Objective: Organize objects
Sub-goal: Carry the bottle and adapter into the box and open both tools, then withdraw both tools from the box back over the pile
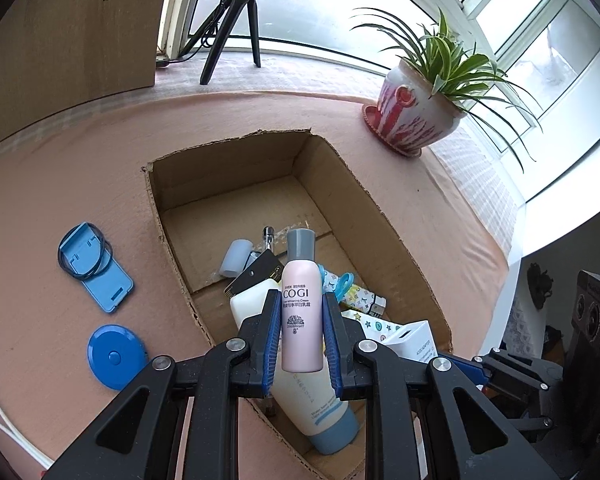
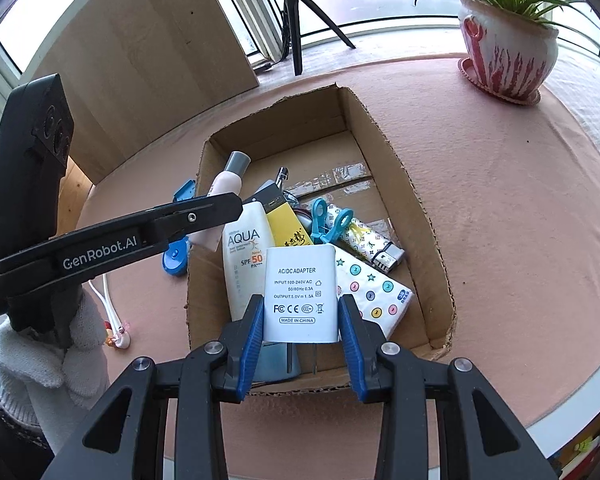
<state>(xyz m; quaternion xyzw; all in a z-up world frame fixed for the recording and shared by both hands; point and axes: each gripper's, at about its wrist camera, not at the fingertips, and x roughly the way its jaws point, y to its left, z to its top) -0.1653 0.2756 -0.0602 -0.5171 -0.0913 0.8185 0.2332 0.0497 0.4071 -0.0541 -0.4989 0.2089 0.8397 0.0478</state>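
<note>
Left gripper (image 1: 302,328) clamps a pink cylindrical lotion bottle with grey cap (image 1: 301,300) above the open brown cardboard box (image 1: 396,232), long axis upright, cap pointing up. Right gripper (image 2: 300,320) clamps a white AC/DC adapter (image 2: 300,296) over the box's near end, its metal prongs pointing down.
</note>
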